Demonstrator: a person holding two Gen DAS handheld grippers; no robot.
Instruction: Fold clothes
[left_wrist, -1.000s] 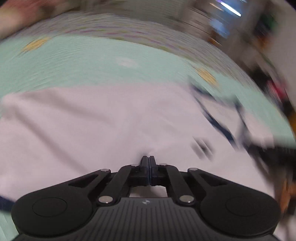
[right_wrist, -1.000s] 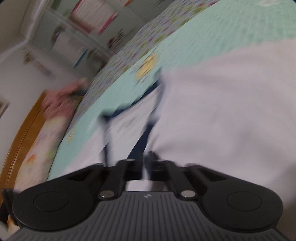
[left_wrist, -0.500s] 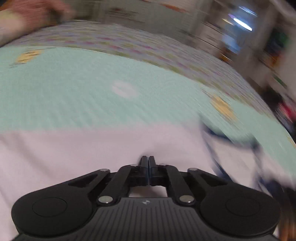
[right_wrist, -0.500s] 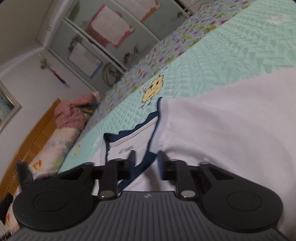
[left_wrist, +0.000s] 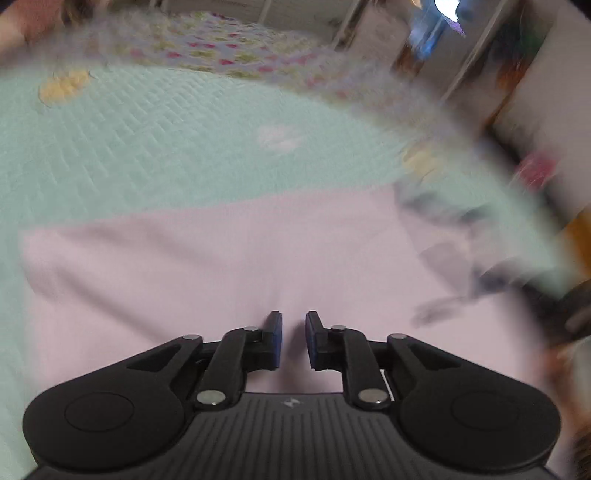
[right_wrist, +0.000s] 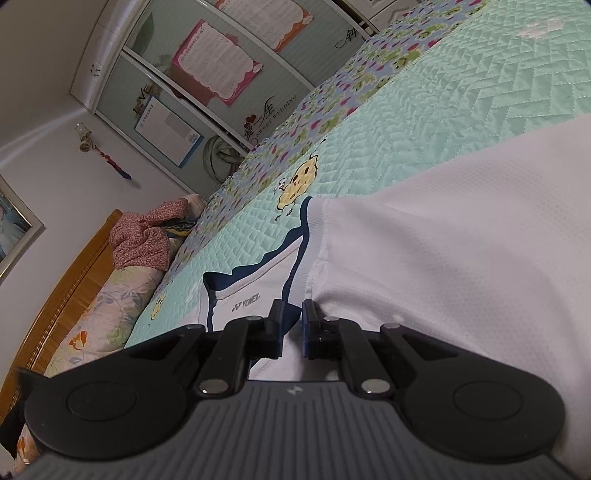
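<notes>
A white sports shirt (right_wrist: 461, 240) with navy collar trim (right_wrist: 295, 273) lies folded on the mint quilted bed cover (right_wrist: 461, 92). In the blurred left wrist view the shirt (left_wrist: 221, 266) fills the lower half. My left gripper (left_wrist: 293, 325) is slightly open, low over the white fabric, holding nothing. My right gripper (right_wrist: 291, 314) is slightly open just above the shirt beside the navy collar, holding nothing.
A wooden headboard (right_wrist: 62, 280) with a floral pillow (right_wrist: 107, 314) and a reddish bundle of cloth (right_wrist: 144, 236) stand at the bed's head. Wardrobe doors with posters (right_wrist: 214, 62) lie beyond the bed. Blurred furniture (left_wrist: 517, 92) shows past the far edge.
Both grippers were shut on the shirt a second ago. The right one opened first, then the left; the shirt now lies flat on the bed.
</notes>
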